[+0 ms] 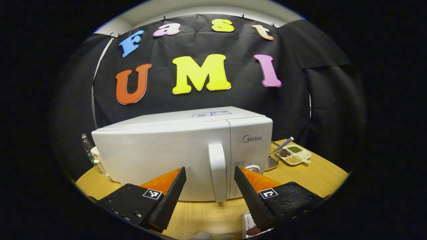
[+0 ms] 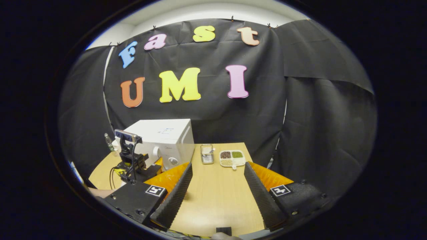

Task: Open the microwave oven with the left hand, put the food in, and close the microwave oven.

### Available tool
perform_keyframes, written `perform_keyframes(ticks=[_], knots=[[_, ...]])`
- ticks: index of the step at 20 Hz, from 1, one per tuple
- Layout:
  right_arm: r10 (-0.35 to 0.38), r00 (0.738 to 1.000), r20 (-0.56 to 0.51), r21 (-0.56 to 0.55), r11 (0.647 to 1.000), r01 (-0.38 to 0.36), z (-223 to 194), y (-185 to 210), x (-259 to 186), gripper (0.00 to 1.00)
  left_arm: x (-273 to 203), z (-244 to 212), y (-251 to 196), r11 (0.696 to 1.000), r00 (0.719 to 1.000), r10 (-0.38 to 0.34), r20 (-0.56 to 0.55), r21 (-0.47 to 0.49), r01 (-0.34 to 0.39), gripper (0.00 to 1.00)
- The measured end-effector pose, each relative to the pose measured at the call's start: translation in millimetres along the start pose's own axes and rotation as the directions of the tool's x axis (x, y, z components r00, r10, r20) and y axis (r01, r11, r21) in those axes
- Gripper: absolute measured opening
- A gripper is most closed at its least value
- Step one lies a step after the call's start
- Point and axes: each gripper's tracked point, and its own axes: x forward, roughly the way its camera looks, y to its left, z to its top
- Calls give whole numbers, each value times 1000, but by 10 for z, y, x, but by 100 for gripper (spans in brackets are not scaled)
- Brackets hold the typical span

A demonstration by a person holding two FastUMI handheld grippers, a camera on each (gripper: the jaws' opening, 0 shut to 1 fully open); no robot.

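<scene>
Both tools [image 1: 209,173] [image 2: 218,168] open; microwave [image 1: 186,150] closed.

A wooden bench [image 2: 217,196] is carrying everything. A white microwave oven [image 1: 186,156] is sitting on it toward ten o'clock in the right gripper view, door shut. A small wire basket [image 2: 207,154] and a divided dish of seeds [image 2: 232,157] are lying side by side near twelve o'clock. A clear bottle [image 1: 86,146] is standing behind the microwave oven's far side.
</scene>
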Motion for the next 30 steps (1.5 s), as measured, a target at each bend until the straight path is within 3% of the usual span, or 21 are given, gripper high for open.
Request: perform_keyframes(ticks=[3,4,5,6,7,8,9,10,11,12,13,16,17,20,23,24,25,26,27,28,30], knots=[[9,1000,-14,9,1000,-9,-26,-16,40,99,113,-1,-29,1000,1000,-9,-14,-23,8,90],[10,1000,-14,10,1000,-10,-39,-29,48,91,135,10,-24,1000,1000,-6,-16,-28,5,84],[9,1000,-14,9,1000,-9,-34,-40,54,99,153,17,-45,999,1000,-13,-12,-32,13,83],[10,1000,-11,8,1000,-10,-27,-42,63,91,145,34,-55,999,1000,-12,-3,-32,11,76],[10,1000,-11,5,1000,-10,-20,-51,72,99,177,44,-44,999,1000,-4,-1,-35,4,71],[9,1000,-12,1,1000,-9,-29,-59,81,91,195,32,-118,999,1000,-27,2,-39,27,53],[9,1000,-13,-1,1000,-9,-29,-63,96,99,205,29,-186,999,1000,-30,7,-44,31,36],[11,1000,-16,1,1000,-11,-49,-63,97,91,168,54,-135,999,1000,-29,12,-42,29,25],[14,1000,-19,4,1000,-14,-66,-60,101,99,176,53,-123,999,1000,-26,15,-45,27,22],[16,1000,-24,7,1000,-16,-71,-51,110,91,191,42,-118,998,1000,-26,11,-50,26,17],[18,1000,-25,7,1000,-18,-71,-46,115,91,161,38,-135,998,999,-32,8,-48,33,13],[23,999,-23,4,1000,-23,-65,-24,127,91,139,43,-123,999,999,-32,5,-34,32,10],[28,999,-23,3,1000,-28,-49,2,131,99,147,38,-113,999,1000,-30,4,-30,30,10],[38,999,-18,-8,999,-38,-43,57,104,99,138,34,-112,999,1000,-30,-6,-44,30,10],[38,999,-11,-11,999,-38,-19,71,85,91,67,5,-112,999,999,-28,-31,-41,26,10],[41,999,-12,-12,999,-41,-29,86,75,99,-27,13,-92,999,1000,-26,-8,-41,25,10],[40,999,-10,-17,999,-40,-16,107,64,99,-153,-33,-87,999,1000,-30,-10,-29,29,10],[43,999,-8,-17,999,-44,-13,127,69,91,-273,-27,-56,999,999,-40,8,-4,40,10],[53,999,-8,-19,998,-53,-7,179,58,91,-399,-61,-17,999,999,-48,9,2,48,10],[59,998,-7,-26,998,-59,-17,223,43,99,-533,-109,16,998,998,-59,-10,-12,59,10],[69,998,-1,-32,997,-69,-17,316,27,99,-760,-172,99,997,997,-68,-35,-32,67,12]])
